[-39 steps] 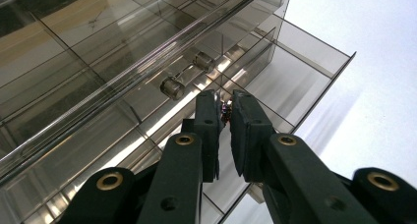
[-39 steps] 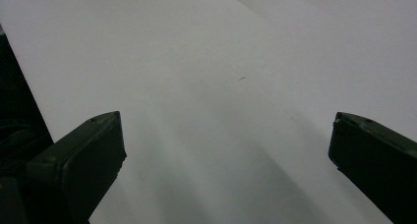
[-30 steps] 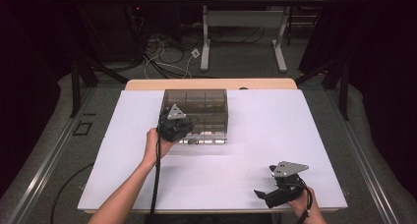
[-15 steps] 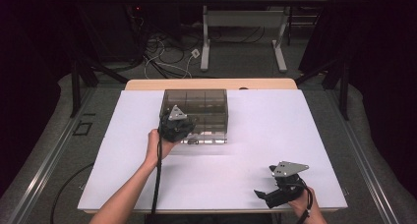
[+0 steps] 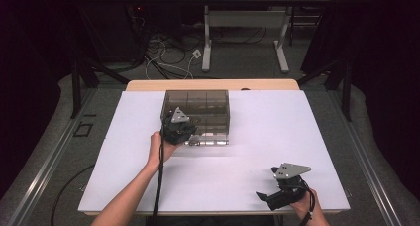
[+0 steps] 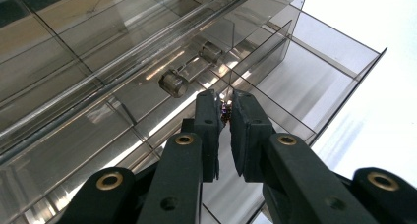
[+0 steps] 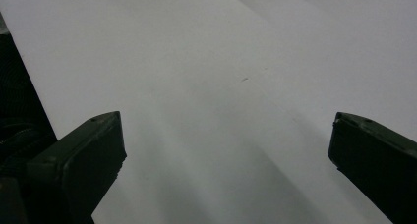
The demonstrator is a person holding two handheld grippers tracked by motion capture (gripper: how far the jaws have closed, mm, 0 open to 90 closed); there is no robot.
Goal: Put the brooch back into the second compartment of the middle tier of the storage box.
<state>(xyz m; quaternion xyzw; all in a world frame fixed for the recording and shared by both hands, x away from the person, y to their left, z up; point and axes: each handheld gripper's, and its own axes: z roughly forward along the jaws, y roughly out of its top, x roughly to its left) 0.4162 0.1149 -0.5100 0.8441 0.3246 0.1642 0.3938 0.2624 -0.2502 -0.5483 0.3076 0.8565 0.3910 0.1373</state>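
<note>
White table (image 5: 277, 137): smoky clear drawer box (image 5: 203, 107), left tongs (image 6: 225, 117) pinching small item.

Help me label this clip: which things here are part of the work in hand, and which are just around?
In the job:
- smoky clear drawer organiser
- pulled-out drawer
- left gripper, nearly shut at a drawer divider

Just around:
- right gripper, open
- white table
- floor cables
</note>
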